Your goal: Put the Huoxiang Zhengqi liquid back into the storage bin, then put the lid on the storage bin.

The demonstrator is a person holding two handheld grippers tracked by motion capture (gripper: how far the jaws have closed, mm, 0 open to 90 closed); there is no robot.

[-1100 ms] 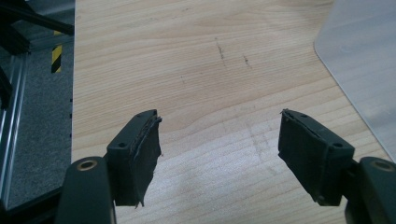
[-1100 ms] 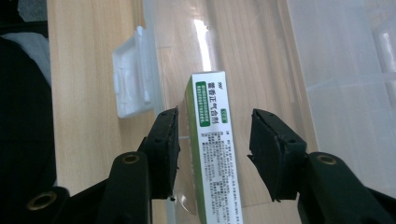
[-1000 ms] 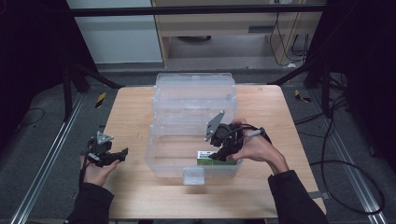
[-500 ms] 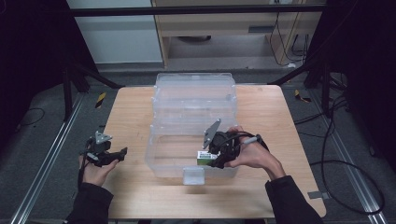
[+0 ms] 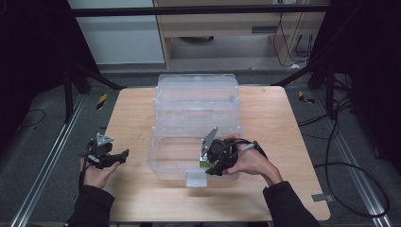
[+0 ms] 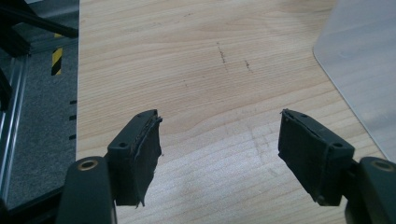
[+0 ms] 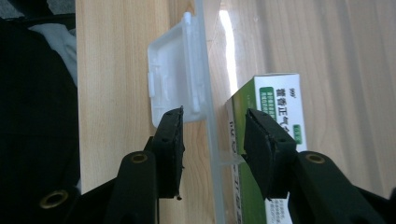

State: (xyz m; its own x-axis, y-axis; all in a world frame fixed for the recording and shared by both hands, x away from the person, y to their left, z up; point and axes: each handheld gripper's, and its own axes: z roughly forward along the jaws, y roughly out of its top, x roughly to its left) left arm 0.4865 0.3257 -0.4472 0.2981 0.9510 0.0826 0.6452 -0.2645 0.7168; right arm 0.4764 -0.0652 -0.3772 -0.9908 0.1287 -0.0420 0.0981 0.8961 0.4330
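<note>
Your right gripper point(image 7: 212, 154) has come down over the clear plastic bin's front wall point(image 7: 211, 116); its jaws have just been narrowing, unclenched, astride that wall by the white latch point(image 7: 175, 86). The green-and-white carton point(image 7: 273, 116) sits inside. Your left gripper point(image 6: 219, 158) rests released on the table

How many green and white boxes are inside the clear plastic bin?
1. The green and white box lies in the clear bin, against its near wall by the latch, beside the right tool. Others may be hidden behind that hand.
</note>
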